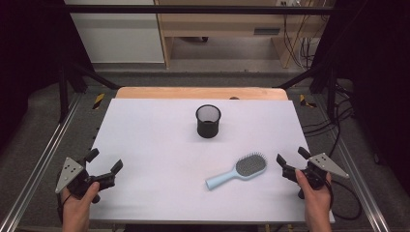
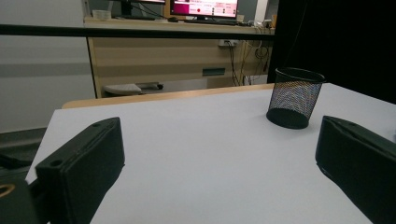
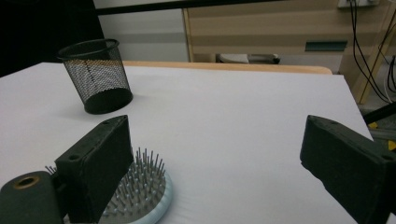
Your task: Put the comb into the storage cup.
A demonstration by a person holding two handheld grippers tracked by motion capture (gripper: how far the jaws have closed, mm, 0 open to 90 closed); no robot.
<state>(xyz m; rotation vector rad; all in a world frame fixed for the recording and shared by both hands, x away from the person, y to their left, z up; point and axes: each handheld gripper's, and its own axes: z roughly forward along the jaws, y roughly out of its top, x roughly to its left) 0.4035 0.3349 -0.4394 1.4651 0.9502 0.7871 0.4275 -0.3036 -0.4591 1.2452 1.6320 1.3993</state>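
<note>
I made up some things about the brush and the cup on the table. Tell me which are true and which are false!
1. The hairbrush lies with its bristles up. True.
2. The black mesh cup is tipped over on its side. False: it stands upright.
3. The right gripper is holding the hairbrush. False: its jaws stand open, with the brush head beside one jaw, not gripped.
4. The left gripper is open and holds nothing. True.
5. The hairbrush is inside the cup. False: it lies on the white table, apart from the cup.
</note>
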